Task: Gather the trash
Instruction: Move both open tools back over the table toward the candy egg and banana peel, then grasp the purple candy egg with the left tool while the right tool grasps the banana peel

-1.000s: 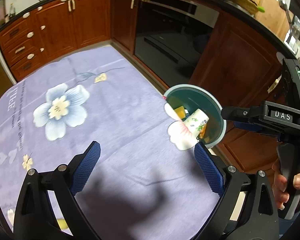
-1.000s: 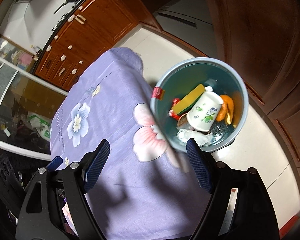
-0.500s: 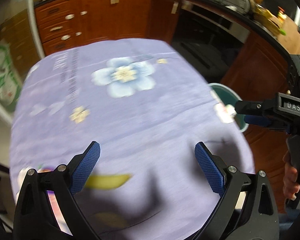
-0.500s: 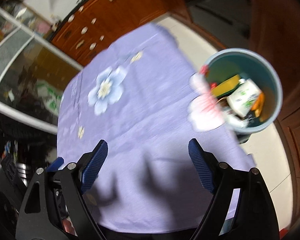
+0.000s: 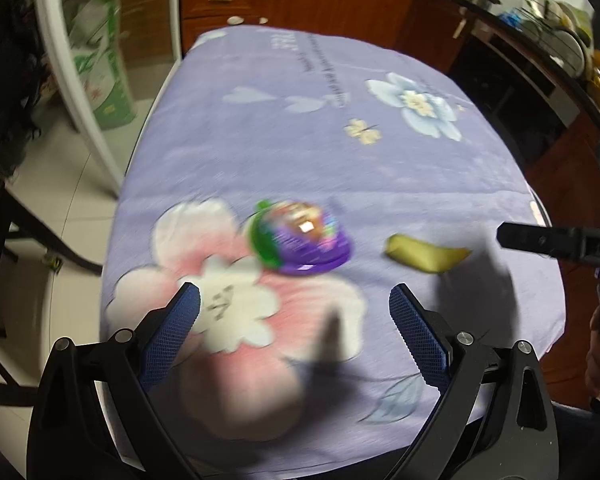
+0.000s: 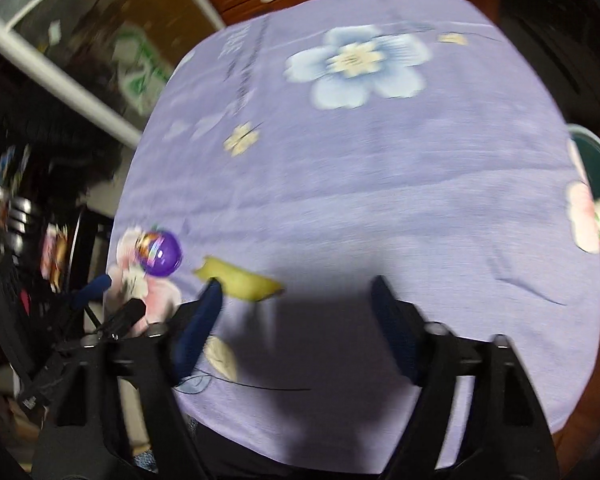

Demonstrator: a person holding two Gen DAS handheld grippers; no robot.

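Two pieces of trash left on the bench (image 5: pixel 380 168), both at the near edge: purple cup (image 5: pixel 300 238) sitting on the pink flower print, yellow peel (image 5: pixel 426 257) just beside the cup on the bin side. Bin (image 6: pixel 598 184) hangs off the far end of the bench from the cup, already part full.

Left hand-held gripper (image 5: pixel 294 326): jaws wide, empty, cup just ahead of its tips. Right hand-held gripper (image 6: pixel 296 312): jaws closing, nothing between them; its left finger (image 6: pixel 198 328) overlaps the peel's end in right wrist view, can't tell if it touches.

Looks like the approach step, one item per gripper. Both views are smeared, so slow down before committing.

Tips:
- Peel is flat and limp. Centre the jaws across its width, press tips to the cloth, then close.
- Watch for pinching cloth with it; a dragged cloth moves the cup.
- Cup is round and slick: straddle the middle of the body, not the green rim (image 5: pixel 260 236).
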